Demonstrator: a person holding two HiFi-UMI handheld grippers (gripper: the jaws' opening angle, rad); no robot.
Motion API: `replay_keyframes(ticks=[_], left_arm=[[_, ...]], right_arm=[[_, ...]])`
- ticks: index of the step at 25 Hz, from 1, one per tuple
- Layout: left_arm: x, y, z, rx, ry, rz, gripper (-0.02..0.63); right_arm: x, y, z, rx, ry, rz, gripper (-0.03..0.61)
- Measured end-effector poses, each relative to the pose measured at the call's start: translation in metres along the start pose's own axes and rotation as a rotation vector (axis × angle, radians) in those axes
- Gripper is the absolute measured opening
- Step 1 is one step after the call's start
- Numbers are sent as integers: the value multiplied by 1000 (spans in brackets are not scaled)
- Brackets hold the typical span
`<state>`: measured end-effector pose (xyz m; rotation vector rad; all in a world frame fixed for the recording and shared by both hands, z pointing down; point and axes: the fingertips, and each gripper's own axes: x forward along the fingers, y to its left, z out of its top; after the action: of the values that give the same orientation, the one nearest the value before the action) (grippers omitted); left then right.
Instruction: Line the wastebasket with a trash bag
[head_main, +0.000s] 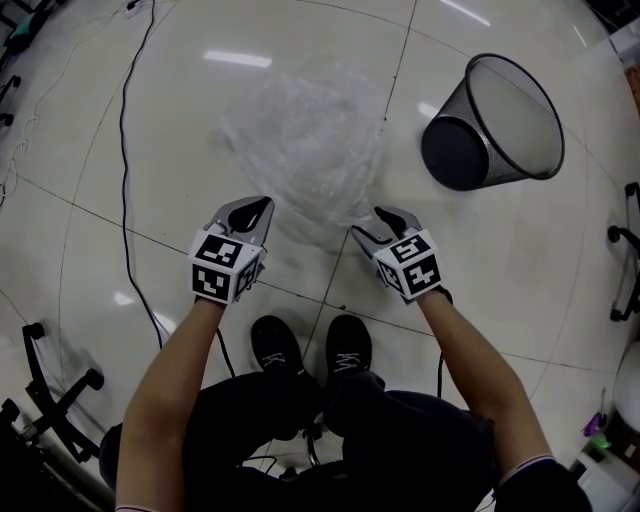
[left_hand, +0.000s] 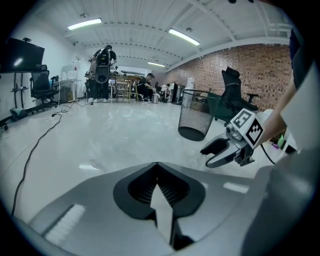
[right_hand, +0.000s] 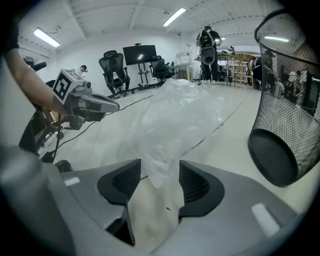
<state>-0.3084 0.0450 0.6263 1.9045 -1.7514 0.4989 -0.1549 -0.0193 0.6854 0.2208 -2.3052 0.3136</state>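
your left gripper (head_main: 258, 208) has its jaws clenched tip to tip. in the left gripper view nothing shows between them, and they hang low over the pale tiled floor (head_main: 150, 120), pointing down and forward at the near edge of the trash bag (head_main: 305, 140).

your right gripper (head_main: 378, 226) has its jaws spread wide. in the right gripper view a fold of the clear bag film (right_hand: 175, 115) hangs down into the gap between the jaws, with the pads standing off from it on either side, so nothing is gripped there.

the trash bag is a crumpled, see-through heap lying on the floor just ahead of both grippers, between them and a little further out. it is not in the wastebasket.

the wastebasket (head_main: 500, 120), black wire mesh with a dark solid base, stands on the floor to the right of the bag and apart from it, beyond your right gripper. nothing shows inside it.

your two black shoes (head_main: 277, 345) are planted behind the grippers, and a black cable (head_main: 125, 150) runs across the floor on your left.
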Motion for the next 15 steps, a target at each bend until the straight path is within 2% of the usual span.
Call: replay_keyframes(ticks=[2, 5, 6, 11, 15], left_arm=[[2, 4, -2, -3, 4, 4, 12], [5, 11, -3, 0, 9, 8, 12], [6, 14, -3, 1, 11, 9, 12], [11, 35, -9, -1, 33, 37, 12], [14, 60, -14, 2, 51, 96, 12]], right_arm=[[4, -1, -4, 10, 19, 7, 200], [4, -3, -3, 2, 14, 9, 23], [4, -4, -1, 3, 4, 9, 8], [-4, -17, 14, 35, -44, -12, 3], [-15, -42, 17, 71, -60, -61, 3]])
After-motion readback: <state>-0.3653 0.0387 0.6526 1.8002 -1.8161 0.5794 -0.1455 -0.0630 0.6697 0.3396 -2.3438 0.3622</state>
